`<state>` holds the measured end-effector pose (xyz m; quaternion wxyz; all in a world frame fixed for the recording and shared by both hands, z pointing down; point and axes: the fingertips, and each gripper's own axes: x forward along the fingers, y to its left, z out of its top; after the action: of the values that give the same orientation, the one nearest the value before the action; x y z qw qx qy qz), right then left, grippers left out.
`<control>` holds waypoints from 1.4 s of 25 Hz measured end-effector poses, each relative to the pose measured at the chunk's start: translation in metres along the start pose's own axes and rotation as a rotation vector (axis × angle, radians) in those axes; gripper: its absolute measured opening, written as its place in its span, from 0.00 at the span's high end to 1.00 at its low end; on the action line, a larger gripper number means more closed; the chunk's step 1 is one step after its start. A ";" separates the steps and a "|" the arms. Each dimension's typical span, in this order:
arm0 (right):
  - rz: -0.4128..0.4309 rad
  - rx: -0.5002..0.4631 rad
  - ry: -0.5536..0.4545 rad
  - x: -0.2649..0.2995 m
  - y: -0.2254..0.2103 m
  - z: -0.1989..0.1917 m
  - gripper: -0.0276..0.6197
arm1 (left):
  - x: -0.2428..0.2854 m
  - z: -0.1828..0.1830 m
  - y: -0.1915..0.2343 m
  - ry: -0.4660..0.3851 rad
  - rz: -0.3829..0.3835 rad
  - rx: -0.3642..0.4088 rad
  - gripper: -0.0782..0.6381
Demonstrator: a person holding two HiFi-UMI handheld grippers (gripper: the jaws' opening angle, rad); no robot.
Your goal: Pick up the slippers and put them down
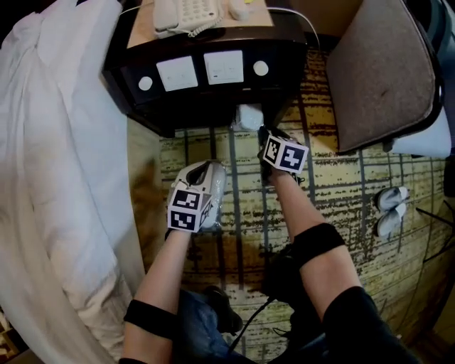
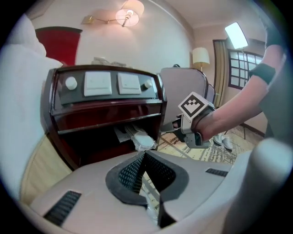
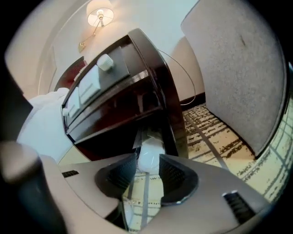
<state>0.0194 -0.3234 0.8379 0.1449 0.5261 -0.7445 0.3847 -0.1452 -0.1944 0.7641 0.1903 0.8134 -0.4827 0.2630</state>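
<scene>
A pair of white slippers in clear wrap (image 1: 249, 117) (image 2: 143, 140) (image 3: 150, 155) sticks out of the open shelf of the dark nightstand (image 1: 213, 99) (image 3: 114, 100). My right gripper (image 1: 261, 131) (image 3: 149, 167) (image 2: 174, 132) is at the shelf mouth, with its jaws closed against both sides of the package's near end. My left gripper (image 1: 212, 169) (image 2: 144, 155) hovers over the carpet to the left, short of the nightstand. Its jaws are shut tip to tip with nothing between them.
The white bed (image 1: 57, 178) runs along the left. An upholstered chair (image 1: 384, 71) stands at the right, and two loose white slippers (image 1: 391, 210) (image 2: 224, 139) lie on the patterned carpet below it. A telephone (image 1: 185, 14) sits on the nightstand. A black cable (image 1: 249, 320) trails by the person's legs.
</scene>
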 end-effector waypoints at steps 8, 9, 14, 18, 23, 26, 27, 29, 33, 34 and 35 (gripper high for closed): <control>-0.011 -0.168 0.057 -0.160 0.071 0.078 0.95 | -0.133 0.118 -0.023 0.035 0.013 -0.020 0.89; -0.002 -0.182 0.062 -0.184 0.083 0.088 0.95 | -0.154 0.135 -0.028 0.036 0.014 -0.023 0.89; 0.031 -0.228 0.076 -0.312 0.143 0.136 0.95 | -0.267 0.214 -0.058 0.036 0.019 -0.038 0.89; 0.056 -0.282 0.057 -0.408 0.196 0.174 0.95 | -0.353 0.270 -0.075 0.006 0.019 -0.048 0.89; 0.106 -0.290 -0.022 -0.521 0.252 0.218 0.95 | -0.454 0.325 -0.097 -0.051 0.019 -0.034 0.89; 0.108 -0.308 -0.059 -0.572 0.275 0.226 0.95 | -0.505 0.344 -0.103 -0.087 0.025 -0.036 0.89; 0.105 -0.315 -0.069 -0.587 0.281 0.226 0.95 | -0.520 0.347 -0.104 -0.096 0.030 -0.039 0.89; 0.099 -0.325 -0.087 -0.614 0.290 0.226 0.95 | -0.546 0.348 -0.103 -0.113 0.039 -0.035 0.89; 0.098 -0.324 -0.127 -0.663 0.308 0.228 0.95 | -0.588 0.347 -0.101 -0.147 0.049 -0.030 0.89; 0.095 -0.332 -0.134 -0.674 0.311 0.227 0.95 | -0.597 0.346 -0.101 -0.151 0.050 -0.034 0.89; 0.090 -0.342 -0.139 -0.683 0.313 0.226 0.95 | -0.604 0.344 -0.102 -0.154 0.052 -0.037 0.89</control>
<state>0.0586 0.0189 0.1332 0.1627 0.4852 -0.8301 0.2213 -0.2103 0.0726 0.1172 0.1608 0.8148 -0.5216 0.1956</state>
